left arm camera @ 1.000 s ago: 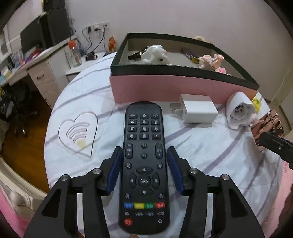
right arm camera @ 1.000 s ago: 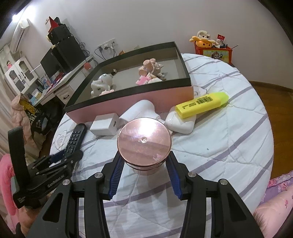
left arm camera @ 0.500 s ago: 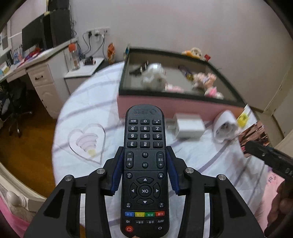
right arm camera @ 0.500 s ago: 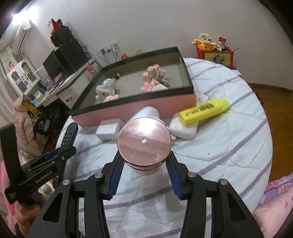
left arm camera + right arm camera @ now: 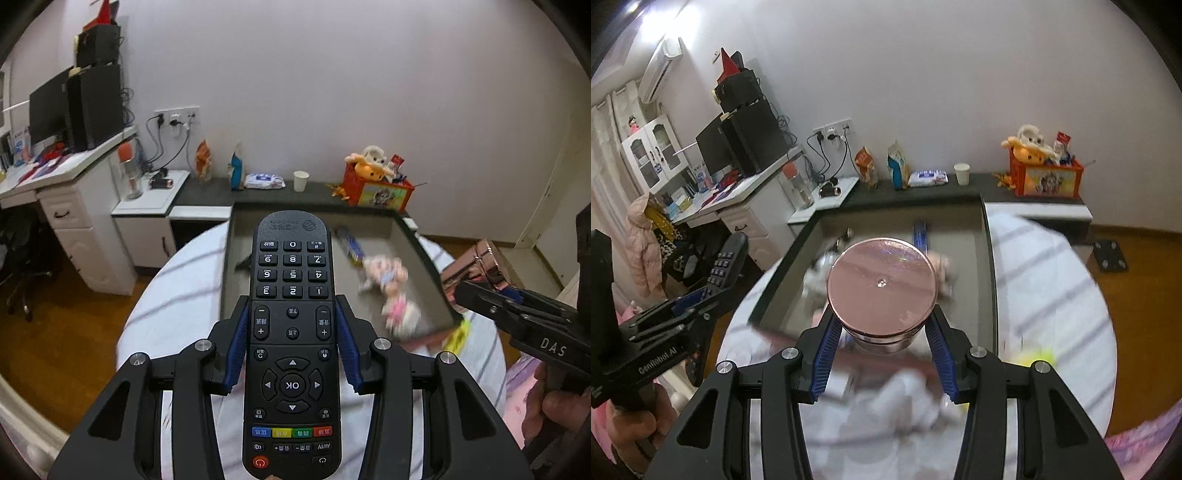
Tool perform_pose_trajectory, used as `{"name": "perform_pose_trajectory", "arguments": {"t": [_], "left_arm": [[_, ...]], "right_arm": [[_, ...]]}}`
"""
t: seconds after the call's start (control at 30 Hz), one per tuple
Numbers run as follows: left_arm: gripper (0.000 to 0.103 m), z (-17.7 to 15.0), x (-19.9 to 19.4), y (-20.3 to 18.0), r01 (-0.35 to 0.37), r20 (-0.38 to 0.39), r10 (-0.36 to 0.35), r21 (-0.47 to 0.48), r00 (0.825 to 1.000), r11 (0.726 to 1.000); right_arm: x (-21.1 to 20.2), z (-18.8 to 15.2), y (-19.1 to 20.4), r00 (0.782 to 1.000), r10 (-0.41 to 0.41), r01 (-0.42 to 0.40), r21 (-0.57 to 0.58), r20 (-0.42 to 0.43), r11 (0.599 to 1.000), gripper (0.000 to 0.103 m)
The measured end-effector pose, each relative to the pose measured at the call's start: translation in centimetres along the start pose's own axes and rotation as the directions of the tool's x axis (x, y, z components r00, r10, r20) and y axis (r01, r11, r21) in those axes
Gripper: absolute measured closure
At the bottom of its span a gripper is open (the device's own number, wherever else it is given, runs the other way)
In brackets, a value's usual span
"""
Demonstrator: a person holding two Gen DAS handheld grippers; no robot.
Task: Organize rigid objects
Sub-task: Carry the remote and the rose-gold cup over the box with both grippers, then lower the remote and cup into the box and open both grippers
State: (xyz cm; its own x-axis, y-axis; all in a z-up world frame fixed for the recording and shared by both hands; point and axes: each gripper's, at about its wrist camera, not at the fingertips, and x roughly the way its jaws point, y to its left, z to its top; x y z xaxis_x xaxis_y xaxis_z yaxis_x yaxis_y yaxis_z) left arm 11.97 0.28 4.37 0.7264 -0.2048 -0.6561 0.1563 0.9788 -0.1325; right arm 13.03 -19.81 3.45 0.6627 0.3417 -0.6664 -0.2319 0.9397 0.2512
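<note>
Your left gripper (image 5: 291,347) has its fingers clamped on the black remote (image 5: 291,332), whose long axis runs straight up the frame along the fingers, number end pointing at the open box (image 5: 424,258) in the centre. Your right gripper (image 5: 882,354) is clamped on the round rose-coloured tin (image 5: 882,286), lid facing the camera, with the box (image 5: 988,280) behind it. By my reading both are airborne and the tin looks nearer the box's interior.

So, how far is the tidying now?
Done: a pink toy and small items already lie in the box. In hand: the left tongs carry the remote, the right tongs the rose-gold jar. Left: a yellow marker outside the box.
</note>
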Motion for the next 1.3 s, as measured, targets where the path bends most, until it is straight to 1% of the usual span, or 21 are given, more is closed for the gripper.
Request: {"name": "perform_pose_trajectory", "arguments": {"t": [0.1, 0.17, 0.27, 0.37, 0.47, 0.53, 0.57, 0.6, 0.63, 0.67, 0.7, 0.73, 0.77, 0.8, 0.87, 1.0, 1.07, 1.1, 1.13, 1.3], "left_arm": [[0.059, 2.2, 2.8, -0.7, 0.012, -0.016, -0.012, 0.014, 1.000, 1.000], [0.059, 3.3, 5.0, -1.3, 0.007, -0.032, -0.006, 0.031, 0.999, 1.000], [0.059, 4.2, 8.6, -1.9, 0.012, -0.082, -0.010, 0.033, 0.997, 0.999], [0.059, 4.6, 11.8, -2.4, 0.003, -0.128, 0.002, 0.044, 0.992, 0.999], [0.059, 4.9, 13.6, -2.8, -0.008, -0.154, 0.016, 0.047, 0.988, 0.999], [0.058, 5.0, 14.4, -3.0, -0.022, -0.166, 0.032, 0.057, 0.986, 0.998], [0.055, 5.0, 14.6, -3.1, -0.034, -0.166, 0.044, 0.062, 0.985, 0.997], [0.046, 5.0, 14.6, -3.2, -0.047, -0.164, 0.057, 0.067, 0.985, 0.997], [0.038, 5.2, 14.6, -3.1, -0.055, -0.161, 0.065, 0.069, 0.985, 0.996], [0.017, 5.2, 14.4, -3.1, -0.063, -0.158, 0.073, 0.072, 0.985, 0.995], [0.010, 5.2, 14.1, -3.1, -0.084, -0.147, 0.095, 0.078, 0.984, 0.993], [0.003, 5.3, 13.6, -2.9, -0.092, -0.131, 0.102, 0.080, 0.986, 0.993], [0.000, 5.5, 13.0, -2.8, -0.084, -0.116, 0.092, 0.076, 0.989, 0.994], [0.000, 5.5, 12.4, -2.7, -0.083, -0.106, 0.090, 0.073, 0.990, 0.994], [0.000, 5.6, 11.0, -2.6, -0.097, -0.078, 0.103, 0.075, 0.992, 0.992], [0.000, 5.0, 7.3, -2.6, -0.126, -0.009, 0.127, 0.086, 0.992, 0.988], [0.000, 4.4, 4.9, -2.5, -0.142, 0.032, 0.139, 0.084, 0.990, 0.986], [0.000, 4.1, 3.9, -2.4, -0.148, 0.047, 0.144, 0.080, 0.988, 0.986], [0.000, 3.8, 2.7, -2.3, -0.153, 0.062, 0.148, 0.072, 0.987, 0.986], [0.000, 1.6, -2.7, -2.1, -0.154, 0.114, 0.146, 0.058, 0.983, 0.986]], "right_arm": [[2.2, 2.4, -0.4, 1.000, -0.015, 0.015, -0.015, -0.013, 1.000, 0.055], [4.3, 3.9, -1.1, 0.999, -0.022, 0.022, -0.016, -0.040, 1.000, 0.055], [7.2, 5.1, -2.3, 0.996, -0.040, 0.039, -0.010, -0.081, 0.999, 0.055], [10.4, 5.8, -3.8, 0.989, -0.057, 0.059, 0.012, -0.139, 0.998, 0.055], [12.7, 5.9, -4.9, 0.981, -0.069, 0.074, 0.023, -0.184, 0.997, 0.055], [13.5, 5.8, -5.4, 0.976, -0.071, 0.079, 0.029, -0.205, 0.996, 0.055], [13.9, 5.8, -5.5, 0.975, -0.073, 0.081, 0.030, -0.210, 0.996, 0.055], [14.0, 5.8, -5.6, 0.974, -0.076, 0.085, 0.033, -0.213, 0.996, 0.055], [14.0, 5.7, -5.7, 0.972, -0.084, 0.093, 0.033, -0.218, 0.995, 0.054], [13.8, 5.6, -5.7, 0.973, -0.090, 0.099, 0.030, -0.212, 0.995, 0.050], [13.7, 5.8, -5.7, 0.974, -0.092, 0.100, 0.029, -0.206, 0.995, 0.034], [13.4, 5.8, -5.7, 0.975, -0.105, 0.113, 0.026, -0.196, 0.993, 0.030], [12.6, 5.8, -5.6, 0.979, -0.098, 0.104, 0.028, -0.179, 0.994, 0.028], [12.1, 5.8, -5.5, 0.982, -0.089, 0.096, 0.034, -0.168, 0.995, 0.024], [10.6, 5.8, -5.2, 0.986, -0.094, 0.098, 0.030, -0.136, 0.995, 0.023], [7.0, 5.4, -4.4, 0.994, -0.081, 0.083, 0.034, -0.071, 0.996, 0.017], [4.4, 4.8, -3.7, 0.996, -0.077, 0.078, 0.038, -0.033, 0.996, 0.007], [3.2, 4.4, -3.4, 0.997, -0.074, 0.074, 0.039, -0.011, 0.996, 0.000], [2.6, 4.3, -3.1, 0.997, -0.072, 0.071, 0.040, 0.002, 0.997, 0.000], [-2.5, 1.3, -1.4, 0.997, -0.060, 0.058, 0.041, 0.053, 0.997, 0.000]]}}
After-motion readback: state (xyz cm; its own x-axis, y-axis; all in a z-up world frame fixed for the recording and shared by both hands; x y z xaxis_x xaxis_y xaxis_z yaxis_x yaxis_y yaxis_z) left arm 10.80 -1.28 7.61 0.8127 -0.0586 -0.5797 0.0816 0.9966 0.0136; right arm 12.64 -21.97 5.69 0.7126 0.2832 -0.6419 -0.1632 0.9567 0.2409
